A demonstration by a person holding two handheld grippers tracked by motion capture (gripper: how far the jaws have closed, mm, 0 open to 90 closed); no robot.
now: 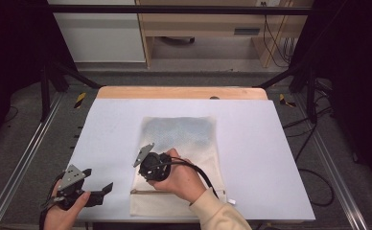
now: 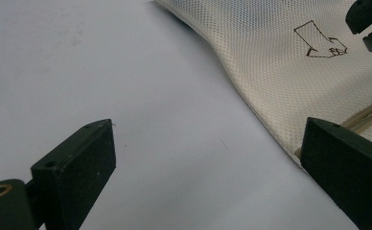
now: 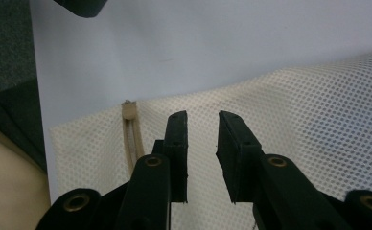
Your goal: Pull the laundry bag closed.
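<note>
Right, cream mesh bag (image 1: 179, 143) lies flat near the middle of the desk (image 1: 251, 158), its zipper (image 1: 174, 192) edge toward the person, its far half showing a bluish tint through the mesh. Zipper end (image 3: 128, 111) sits at the bag's corner, in the right gripper view just left of the jaws. A small brown outline print (image 2: 320, 40) is on the mesh in the left gripper view.

Right gripper (image 1: 148, 168) is over the bag's near-left part, just beyond the zipper, held in the right hand (image 1: 181, 178) with a cream sleeve (image 1: 217, 211); its cable (image 1: 201, 173) runs back across the bag. Its jaws stand narrow with a slim gap, mesh seen through it, nothing pinched between them.

Left gripper (image 1: 105, 189) rests on the desk left of the bag, off the fabric, near the zipper-side corner, held in the left hand (image 1: 64, 213). Its jaws are wide apart with bare desk between them; one jaw sits just by the bag's edge.
</note>
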